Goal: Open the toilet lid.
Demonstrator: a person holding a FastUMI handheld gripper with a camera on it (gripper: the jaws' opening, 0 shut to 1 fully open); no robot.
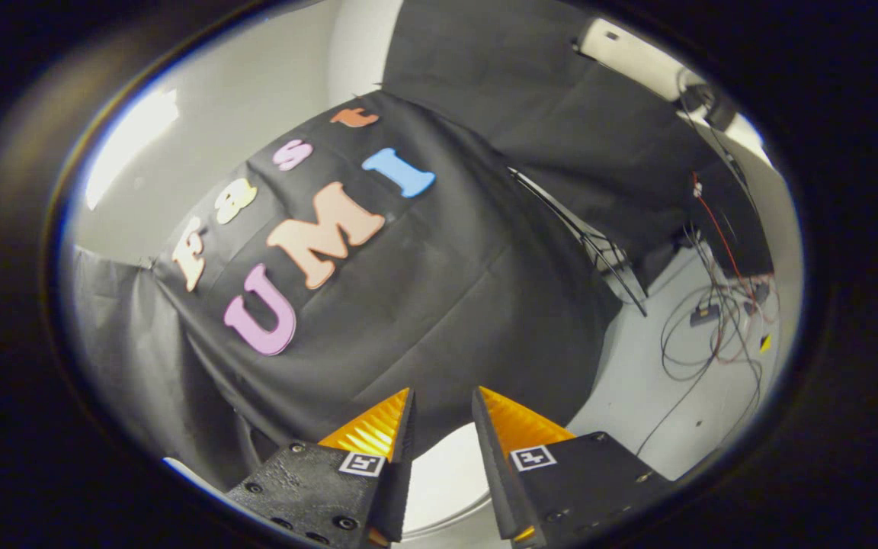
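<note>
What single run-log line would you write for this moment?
gripper: open, nothing between fingers | toilet: white curved part below fingers, lid state unclear | contact: none seen | beyond: black cloth wall, floor cables

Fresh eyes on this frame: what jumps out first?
The black cloth wall draped straight ahead, beyond the fingers, grabs the eye first. Next is the gripper, its fingers a little apart with nothing between them, and below and just ahead of them a curved white surface, probably the toilet. Off to the right, a tangle of cables lies on the pale floor.
</note>
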